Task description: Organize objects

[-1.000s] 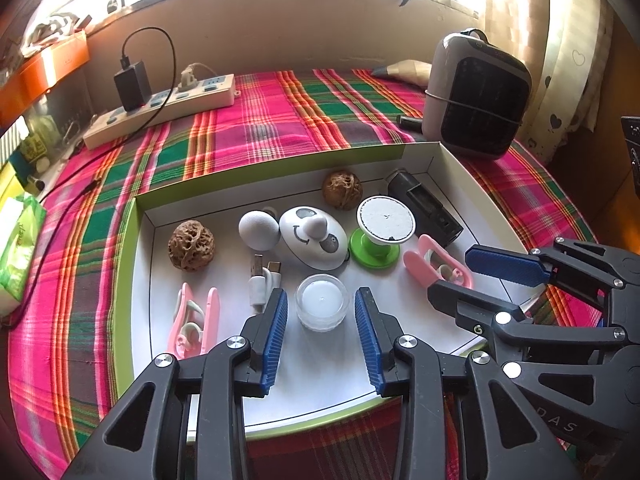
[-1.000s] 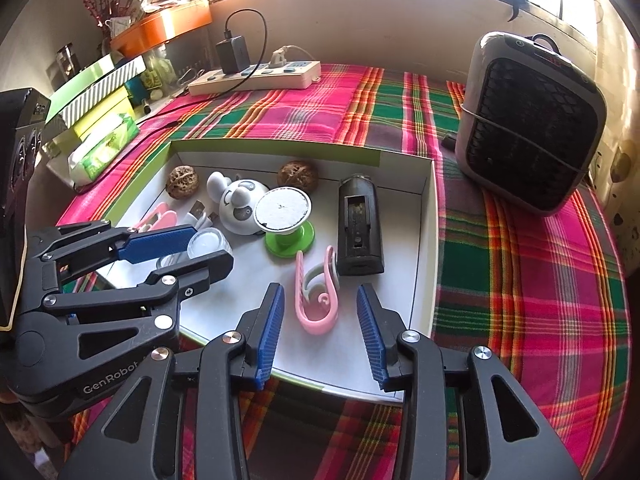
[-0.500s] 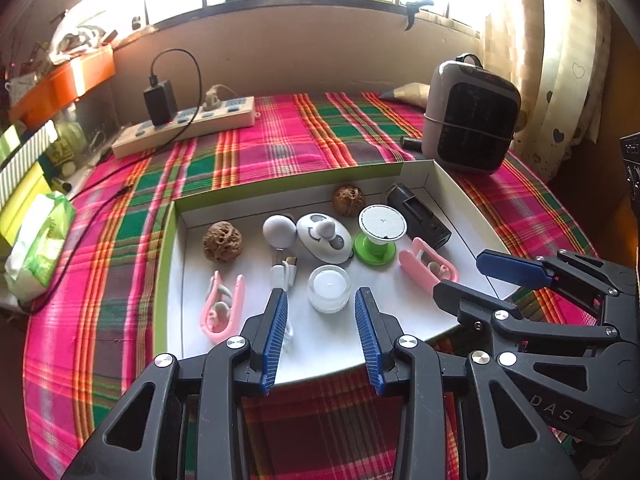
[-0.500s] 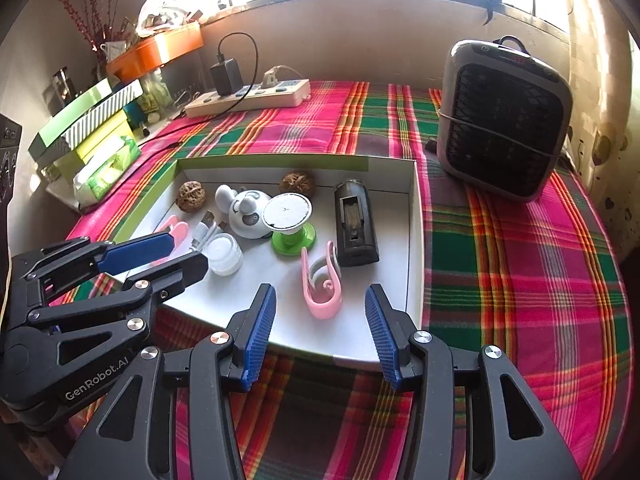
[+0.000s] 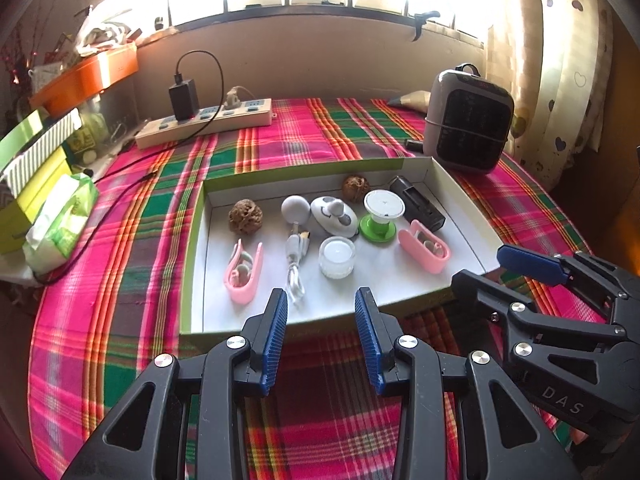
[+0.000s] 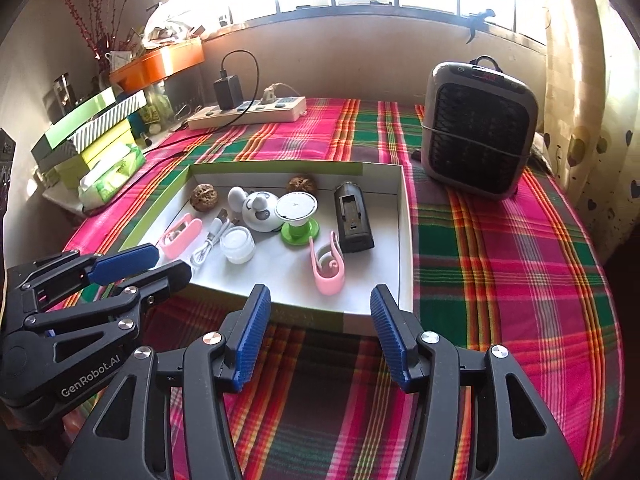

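A shallow white tray with green rim [image 5: 198,240] [image 6: 404,240] lies on the plaid cloth. It holds two walnuts [image 5: 245,216], two pink clips [image 5: 243,272] [image 6: 327,266], a white cable [image 5: 295,264], a small clear jar [image 5: 337,257] [image 6: 237,245], a white smiley gadget [image 5: 334,216], a green-and-white spool [image 5: 382,216] [image 6: 298,218] and a black holder [image 5: 418,206] [image 6: 354,220]. My left gripper [image 5: 321,312] is open and empty, near the tray's front edge. My right gripper [image 6: 320,312] is open and empty, in front of the tray; it also shows in the left wrist view [image 5: 496,268].
A grey heater [image 6: 478,128] stands back right of the tray. A power strip [image 5: 204,122] with a black charger lies at the back. Stacked boxes and a tissue pack [image 5: 60,220] sit at the left edge. An orange tray [image 6: 160,60] rests on the sill.
Both grippers have pulled back and up from over the tray; its front edge now lies at or beyond the fingertips. The right jaws have opened wider. Nothing in the tray moved.
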The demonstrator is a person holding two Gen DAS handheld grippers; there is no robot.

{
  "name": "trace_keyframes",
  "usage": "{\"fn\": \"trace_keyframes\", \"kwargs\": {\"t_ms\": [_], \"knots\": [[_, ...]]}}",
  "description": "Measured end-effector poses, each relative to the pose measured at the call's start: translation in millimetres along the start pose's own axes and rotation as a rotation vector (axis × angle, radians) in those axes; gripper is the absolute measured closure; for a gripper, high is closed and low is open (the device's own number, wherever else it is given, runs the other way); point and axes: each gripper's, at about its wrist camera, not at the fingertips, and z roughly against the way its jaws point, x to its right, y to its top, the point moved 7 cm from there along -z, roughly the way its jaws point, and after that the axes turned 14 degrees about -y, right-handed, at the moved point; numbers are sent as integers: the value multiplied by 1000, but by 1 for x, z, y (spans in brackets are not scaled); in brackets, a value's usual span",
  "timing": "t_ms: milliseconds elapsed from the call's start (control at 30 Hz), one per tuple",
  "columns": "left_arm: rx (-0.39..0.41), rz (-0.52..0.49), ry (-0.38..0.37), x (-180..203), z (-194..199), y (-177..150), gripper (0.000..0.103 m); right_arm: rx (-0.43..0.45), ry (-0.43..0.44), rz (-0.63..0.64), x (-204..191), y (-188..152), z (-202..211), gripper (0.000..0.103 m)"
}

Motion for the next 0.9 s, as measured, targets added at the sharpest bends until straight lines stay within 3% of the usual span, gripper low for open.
{"fn": "trace_keyframes", "kwargs": {"t_ms": [233, 900], "knots": [[2, 5, 0, 5, 9, -18, 70, 24, -17, 9, -4, -11, 14, 50], [-22, 87, 101, -13, 22, -67, 70, -79, -62, 26, -10, -61, 9, 49]]}}
